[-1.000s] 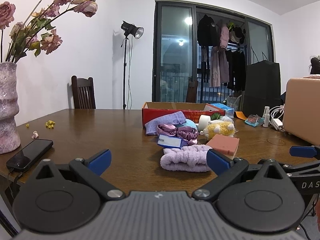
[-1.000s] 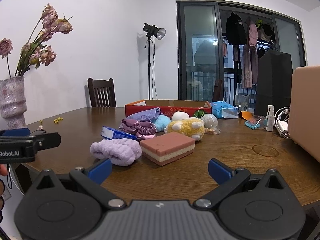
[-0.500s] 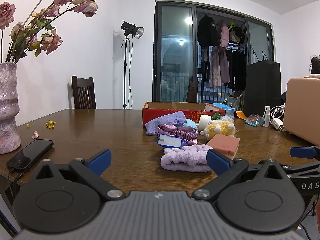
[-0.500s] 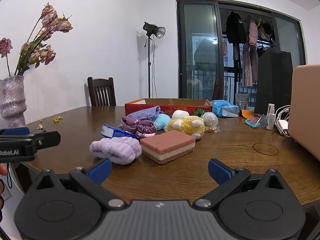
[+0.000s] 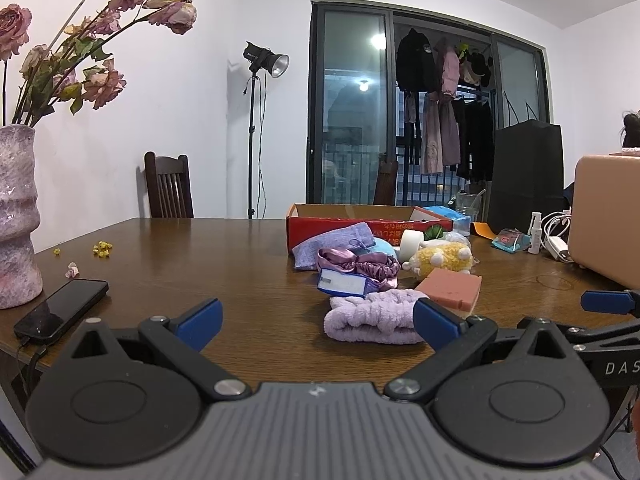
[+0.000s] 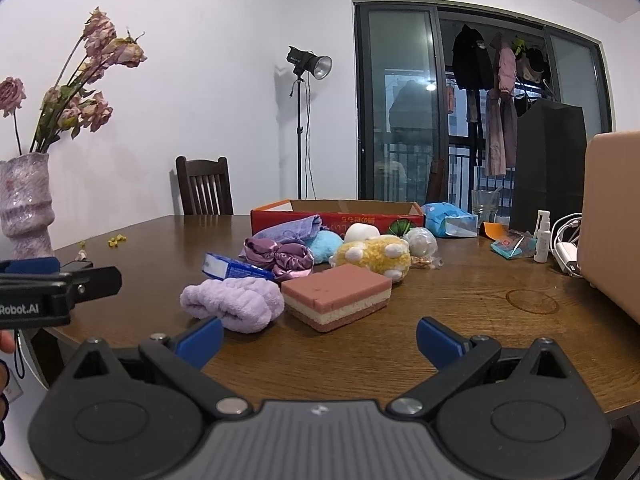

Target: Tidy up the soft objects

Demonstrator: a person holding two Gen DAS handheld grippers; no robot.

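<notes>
Both the left gripper [image 5: 316, 316] and right gripper [image 6: 319, 338] have held still, jaws apart and empty, short of the lilac headband [image 6: 234, 302], so sorting is unstarted.

"Robot.AI" on left gripper [image 6: 60, 280] body – "DAS" on right gripper [image 5: 608, 308] body; red box [image 6: 336, 216] print illegible

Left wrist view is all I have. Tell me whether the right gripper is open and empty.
Observer: The right gripper is open, with nothing between its fingers; it is short of the pile.
Operator: Describe the side of the pink block that I cannot see.
Observer: The pink sponge has a cream layer between two pink ones on that side.
Operator: Say what sits just left of it from there.
Observer: The purple headband, close beside the sponge's left corner, in front of the right gripper's left finger.
</notes>
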